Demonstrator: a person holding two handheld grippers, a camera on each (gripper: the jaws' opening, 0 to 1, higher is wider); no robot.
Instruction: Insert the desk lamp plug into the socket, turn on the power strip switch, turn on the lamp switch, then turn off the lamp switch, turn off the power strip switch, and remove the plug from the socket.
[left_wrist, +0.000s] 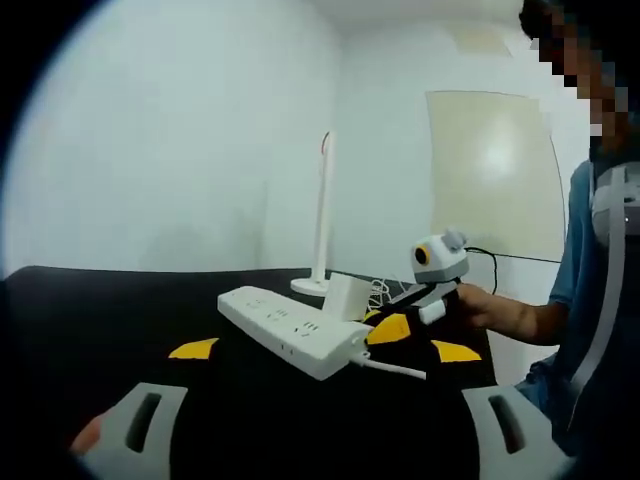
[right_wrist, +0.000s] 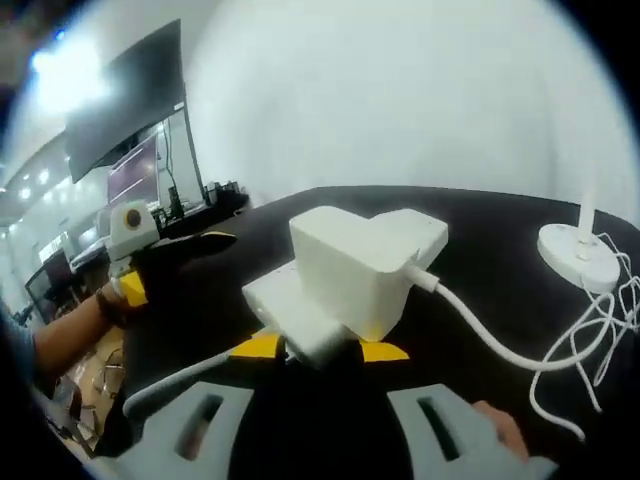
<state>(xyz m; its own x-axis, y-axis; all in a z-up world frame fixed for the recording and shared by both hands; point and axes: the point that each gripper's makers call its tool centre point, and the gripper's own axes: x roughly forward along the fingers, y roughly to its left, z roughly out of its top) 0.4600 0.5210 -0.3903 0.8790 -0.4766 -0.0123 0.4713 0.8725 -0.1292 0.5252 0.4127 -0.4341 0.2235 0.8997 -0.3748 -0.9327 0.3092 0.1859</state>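
While the left gripper (left_wrist: 320, 430) is hovering w/ fingers apart before the power strip (left_wrist: 290, 330), the plug (right_wrist: 365, 265) is sitting in its socket; right gripper (right_wrist: 330, 430), fingers apart, is approaching; lamp (left_wrist: 322, 215) looks unlit, stage unclear.

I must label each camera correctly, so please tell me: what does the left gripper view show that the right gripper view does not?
Left gripper view, not the right: the lamp's tall stem and a pale wall panel. Right gripper view, not the left: monitors at the back of the room. Shared: the power strip, the white plug block at its end, the lamp base and the black table.
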